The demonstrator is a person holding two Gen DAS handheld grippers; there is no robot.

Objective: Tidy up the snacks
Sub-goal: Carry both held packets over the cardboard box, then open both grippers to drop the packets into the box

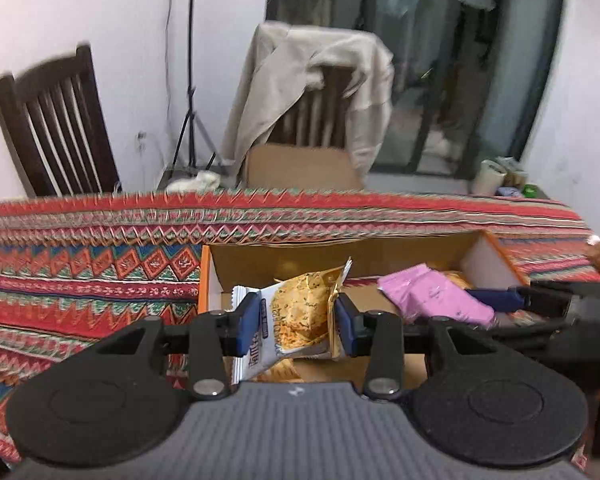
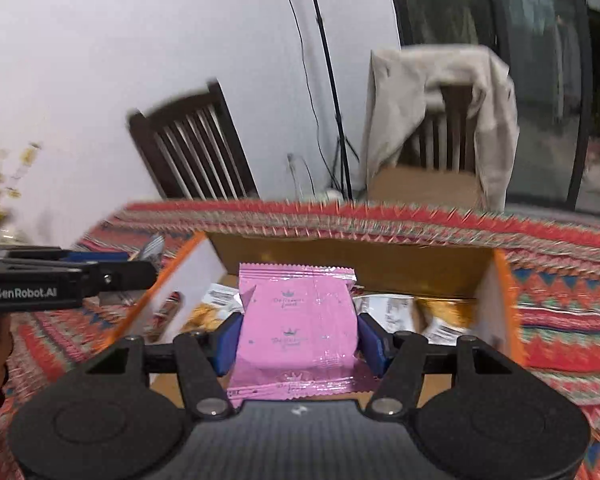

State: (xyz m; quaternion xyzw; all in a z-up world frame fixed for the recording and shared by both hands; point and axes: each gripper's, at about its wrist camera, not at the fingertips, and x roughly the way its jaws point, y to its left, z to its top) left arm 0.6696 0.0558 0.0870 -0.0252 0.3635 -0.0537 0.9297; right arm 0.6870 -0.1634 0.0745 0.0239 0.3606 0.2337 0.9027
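Here your yellow-and-white snack packet sits pinched between the blue pads of your left gripper, jaws narrowed onto its sides, above the near end of the open cardboard box on the patterned tablecloth. Your right gripper has its jaws set a bit wider, clamped on the pink packet over that box, where other packets lie

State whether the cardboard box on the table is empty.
Not empty. The cardboard box is open-topped, and several snack packets lie on its floor.
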